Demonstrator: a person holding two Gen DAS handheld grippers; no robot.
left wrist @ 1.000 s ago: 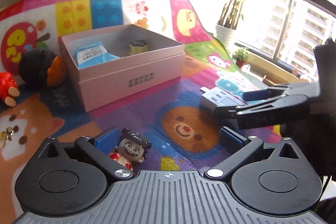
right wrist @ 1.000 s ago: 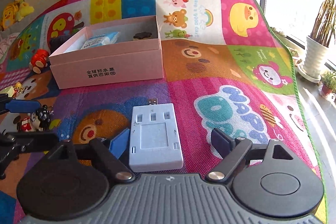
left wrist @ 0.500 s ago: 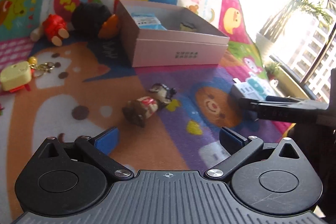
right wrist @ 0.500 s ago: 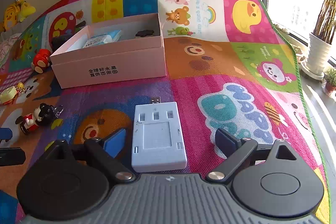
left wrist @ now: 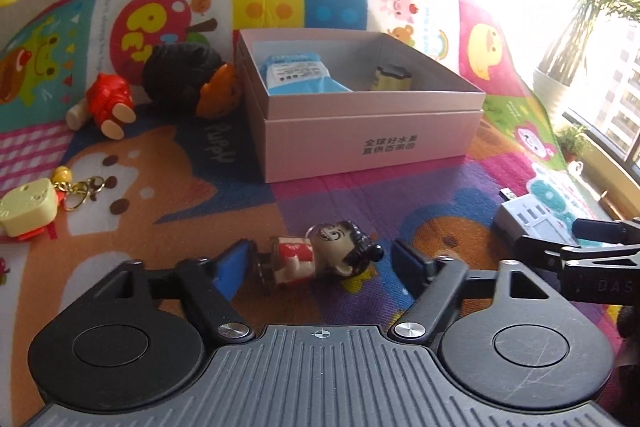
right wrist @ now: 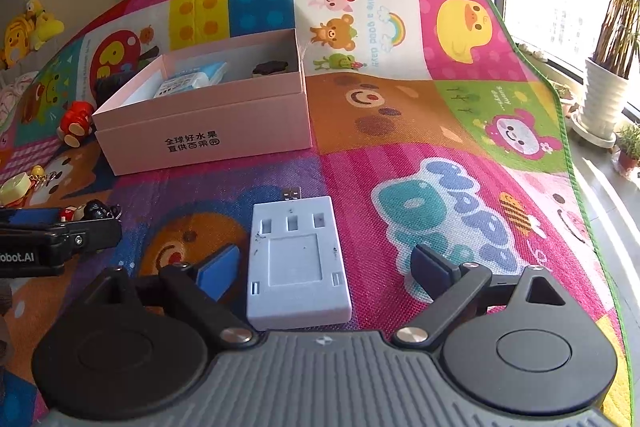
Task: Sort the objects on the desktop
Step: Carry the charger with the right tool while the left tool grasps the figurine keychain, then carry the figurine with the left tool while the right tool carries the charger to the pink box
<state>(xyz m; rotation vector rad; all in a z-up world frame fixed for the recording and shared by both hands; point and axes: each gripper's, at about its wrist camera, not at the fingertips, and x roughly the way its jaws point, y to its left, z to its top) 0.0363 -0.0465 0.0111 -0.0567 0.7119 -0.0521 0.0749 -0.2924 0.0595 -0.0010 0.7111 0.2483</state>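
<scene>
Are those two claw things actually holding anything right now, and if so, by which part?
No, nothing is held. The left gripper is open around the little doll keychain lying on the mat; the right gripper is open around the grey USB charger.

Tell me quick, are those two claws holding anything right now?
Left claw: open, straddling the little figurine, not gripping.
Right claw: open around the grey USB box, not gripping.

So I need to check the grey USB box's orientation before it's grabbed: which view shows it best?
The right wrist view: the grey USB box lies flat on the mat, whole, between the open fingers of the right gripper, plug pointing away toward the pink box. The left wrist view catches it only small at the right edge, partly hidden behind that gripper.
</scene>
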